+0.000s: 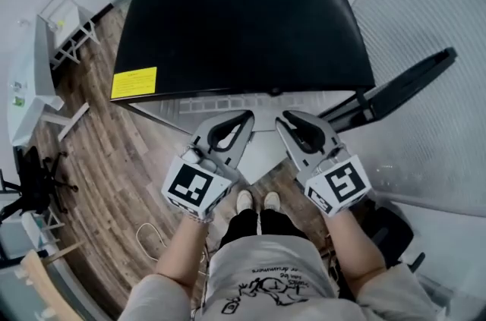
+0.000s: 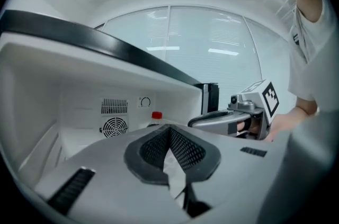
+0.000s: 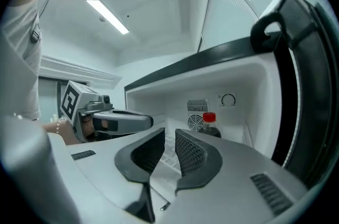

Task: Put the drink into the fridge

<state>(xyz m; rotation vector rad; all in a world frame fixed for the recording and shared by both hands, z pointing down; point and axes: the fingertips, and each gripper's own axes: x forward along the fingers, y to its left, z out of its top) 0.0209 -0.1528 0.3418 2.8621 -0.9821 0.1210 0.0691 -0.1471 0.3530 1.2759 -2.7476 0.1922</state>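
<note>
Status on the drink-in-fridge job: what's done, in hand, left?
Done: the bottle with the red cap stands inside the fridge, near the back wall. In hand: nothing. The left gripper is shut and empty, and the right gripper is nearly closed and empty. Both are in front of the opening. Left: the door is open, so probably only closing it.

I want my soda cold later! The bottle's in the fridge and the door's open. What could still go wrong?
1. The fridge door stands wide open. If it is left like that, the bottle at the back probably won't get cold.
2. The right gripper is in front of the opening, close to that door, so swinging the door shut could bump it.
3. The bottle stands upright on its own, so a hard slam might tip it over.
</note>
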